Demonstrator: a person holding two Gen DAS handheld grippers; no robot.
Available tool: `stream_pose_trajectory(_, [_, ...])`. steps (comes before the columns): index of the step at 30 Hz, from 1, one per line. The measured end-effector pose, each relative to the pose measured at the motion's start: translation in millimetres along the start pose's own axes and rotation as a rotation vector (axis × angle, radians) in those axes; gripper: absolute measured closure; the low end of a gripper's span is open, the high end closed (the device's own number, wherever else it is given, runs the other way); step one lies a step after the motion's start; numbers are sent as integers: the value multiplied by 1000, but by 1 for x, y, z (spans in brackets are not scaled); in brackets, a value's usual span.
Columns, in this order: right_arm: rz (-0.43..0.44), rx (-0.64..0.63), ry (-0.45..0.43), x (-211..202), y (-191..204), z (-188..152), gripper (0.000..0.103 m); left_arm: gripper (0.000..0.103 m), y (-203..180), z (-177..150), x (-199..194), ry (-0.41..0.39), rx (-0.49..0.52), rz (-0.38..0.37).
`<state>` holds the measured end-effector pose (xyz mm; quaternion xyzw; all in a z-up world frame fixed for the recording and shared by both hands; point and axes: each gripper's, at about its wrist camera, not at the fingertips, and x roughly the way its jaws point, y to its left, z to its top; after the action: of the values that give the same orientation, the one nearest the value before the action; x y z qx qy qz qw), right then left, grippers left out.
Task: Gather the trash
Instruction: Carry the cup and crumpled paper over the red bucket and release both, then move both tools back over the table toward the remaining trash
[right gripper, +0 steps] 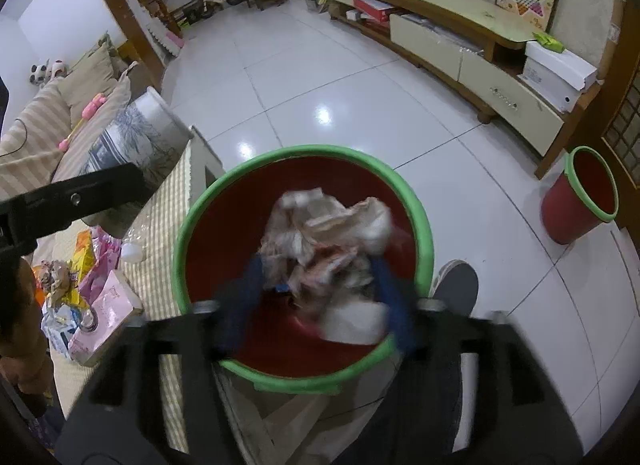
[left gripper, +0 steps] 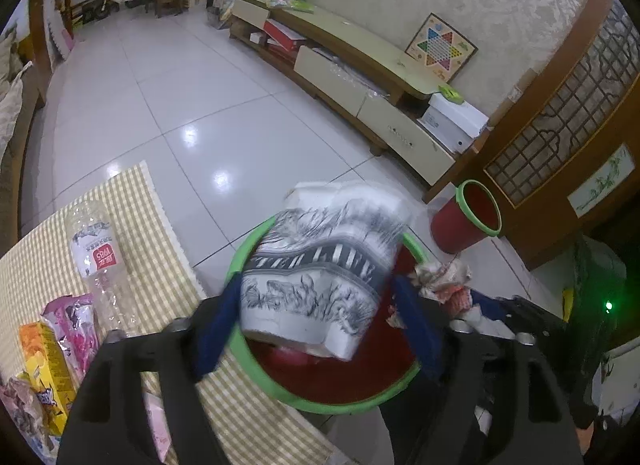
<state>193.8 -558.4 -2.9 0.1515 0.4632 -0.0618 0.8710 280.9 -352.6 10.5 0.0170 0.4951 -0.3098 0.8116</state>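
A red bin with a green rim (left gripper: 256,369) (right gripper: 304,157) stands by the table edge. My left gripper (left gripper: 316,305) holds a white paper cup with black and grey print (left gripper: 320,277) between its blue pads, above the bin; the cup also shows in the right wrist view (right gripper: 136,137). My right gripper (right gripper: 316,285) is shut on a crumpled wad of white and pink paper (right gripper: 324,237), directly over the bin's mouth; the wad shows in the left wrist view (left gripper: 444,279).
A checked cloth (left gripper: 152,249) covers the table, with a clear plastic bottle (left gripper: 100,261), a pink wrapper (left gripper: 74,329), a yellow packet (left gripper: 44,369) and a pink pack (right gripper: 104,313). A second red bin (right gripper: 580,205) stands by the wooden door. A TV cabinet (right gripper: 460,29) lines the wall.
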Motion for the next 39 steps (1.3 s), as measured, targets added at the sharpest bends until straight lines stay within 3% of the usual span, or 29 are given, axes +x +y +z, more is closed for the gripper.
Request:
stream_pose_trajectory(2, [1, -5, -4, -1, 0, 1, 21, 11, 3, -1, -3, -22, -21, 8])
stream_pose_trajectory(6, [3, -10, -4, -2, 3, -1, 13, 9, 12, -4, -7, -24, -50, 16])
stream_pose_trajectory(21, [25, -84, -20, -24, 51, -9, 6, 8, 58, -35, -74, -94, -127, 84])
stream_pose_trajectory(39, [118, -248, -46, -53, 170, -34, 5, 8, 149, -117, -178, -169, -304, 236])
